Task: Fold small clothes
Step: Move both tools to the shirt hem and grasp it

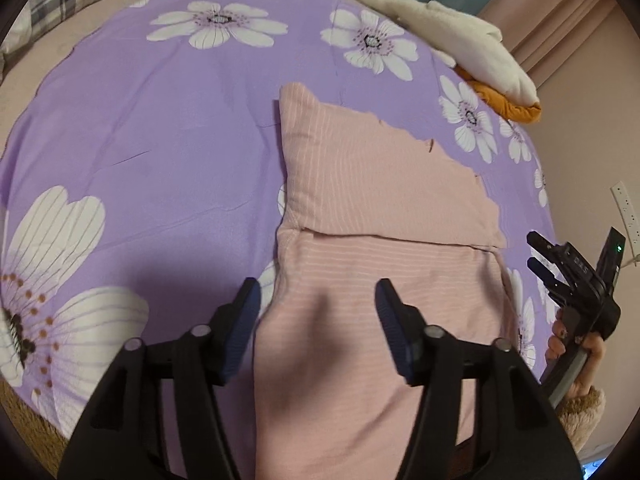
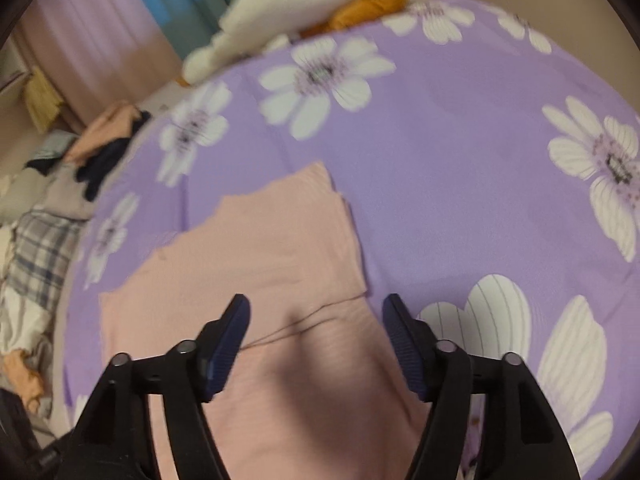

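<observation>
Two handheld grippers hover over a pink striped garment (image 1: 384,216) spread on a purple floral bedsheet (image 1: 160,140), midway through a folding job. The garment lies flat near the bed's front edge, one panel already doubled over the rest so that a straight fold line crosses its middle; its far edge runs ragged and stepped across the sheet.

The left gripper (image 1: 318,300) hangs above the garment's near left side with its jaws spread wide and nothing between them, seemingly lined up to take that edge. The right gripper (image 2: 316,316) is likewise parted and empty, poised above the cloth near the fold line; in the left camera it appears off the garment's right side (image 1: 538,258), gripped by a hand (image 1: 576,354) in a fleecy cuff.

A white and orange plush toy (image 1: 452,44) rests at the far corner of the bed, well apart from the work. A heap of other clothes (image 2: 100,148) waits off the sheet's edge, presumably next in line. The right camera's picture is blurred, so finer detail there cannot be told.
</observation>
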Demonstrator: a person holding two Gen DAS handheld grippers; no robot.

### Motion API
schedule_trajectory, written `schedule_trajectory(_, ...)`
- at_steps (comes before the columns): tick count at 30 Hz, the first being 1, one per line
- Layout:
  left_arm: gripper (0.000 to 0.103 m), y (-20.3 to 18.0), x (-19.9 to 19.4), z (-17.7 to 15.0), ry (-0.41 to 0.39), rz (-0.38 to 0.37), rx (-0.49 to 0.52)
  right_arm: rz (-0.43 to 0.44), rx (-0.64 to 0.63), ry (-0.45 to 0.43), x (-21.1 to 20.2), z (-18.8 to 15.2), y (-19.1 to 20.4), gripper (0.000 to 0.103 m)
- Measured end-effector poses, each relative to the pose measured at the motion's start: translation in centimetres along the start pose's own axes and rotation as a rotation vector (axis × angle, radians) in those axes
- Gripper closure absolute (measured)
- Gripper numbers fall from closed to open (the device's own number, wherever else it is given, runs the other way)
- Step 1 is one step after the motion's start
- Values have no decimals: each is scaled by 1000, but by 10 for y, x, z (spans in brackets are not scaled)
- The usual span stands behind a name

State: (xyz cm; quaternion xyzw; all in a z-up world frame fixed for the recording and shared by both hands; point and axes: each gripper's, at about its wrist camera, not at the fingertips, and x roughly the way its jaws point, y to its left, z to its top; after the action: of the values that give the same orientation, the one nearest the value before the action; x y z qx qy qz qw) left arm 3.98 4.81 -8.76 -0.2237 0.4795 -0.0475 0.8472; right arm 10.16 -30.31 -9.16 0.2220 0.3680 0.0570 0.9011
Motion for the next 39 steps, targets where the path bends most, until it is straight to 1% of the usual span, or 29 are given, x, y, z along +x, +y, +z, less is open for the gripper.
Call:
schedule_trajectory(3, 38, -5, -10, -5, -6, 1, 17, 25, -26, -22, -19, -7, 7, 32)
schedule_trajectory(5, 35, -5, -16, -9, -27, 0, 19, 39, -38, -37, -27, -11, 10, 25)
schedule_trajectory(6, 34, -5, -18, -12, -35, -2, 16, 45, -44, -45, -31, -15, 11, 17)
schedule_trajectory(7, 34, -5, -20, -14, -35, -3, 16, 50, -54, -53, -34, -20, 14, 15)
schedule_trajectory(11, 34, -5, -24, -26, -42, -12, 29, 63, -87, -63, -43, -35, 18, 15)
schedule_trajectory(14, 33, -7, -23, -32, -15, 3, 45, 55, -102, -71, -51, -45, 20, 15)
schedule_trajectory(19, 33, -4, -21, -43, -8, 10, 48, 59, -95, -100, -64, -55, 14, 15)
schedule_trajectory(24, 33, 1, -18, -56, 16, 6, 52, 48, -88, -76, -68, -74, 3, 15)
schedule_trajectory(26, 33, 2, -16, -62, 31, 3, 59, 31, -90, -62, -70, -84, -2, 15)
schedule_trajectory(31, 33, 5, -12, -77, 55, -8, 79, 11, -64, -51, -78, -101, -14, 15)
schedule_trajectory(35, 33, 9, -8, -88, 87, -37, 86, -12, -45, -33, -84, -115, -25, 15)
schedule_trajectory(39, 33, 11, -8, -97, 91, -48, 89, -36, -16, -13, -87, -126, -36, 15)
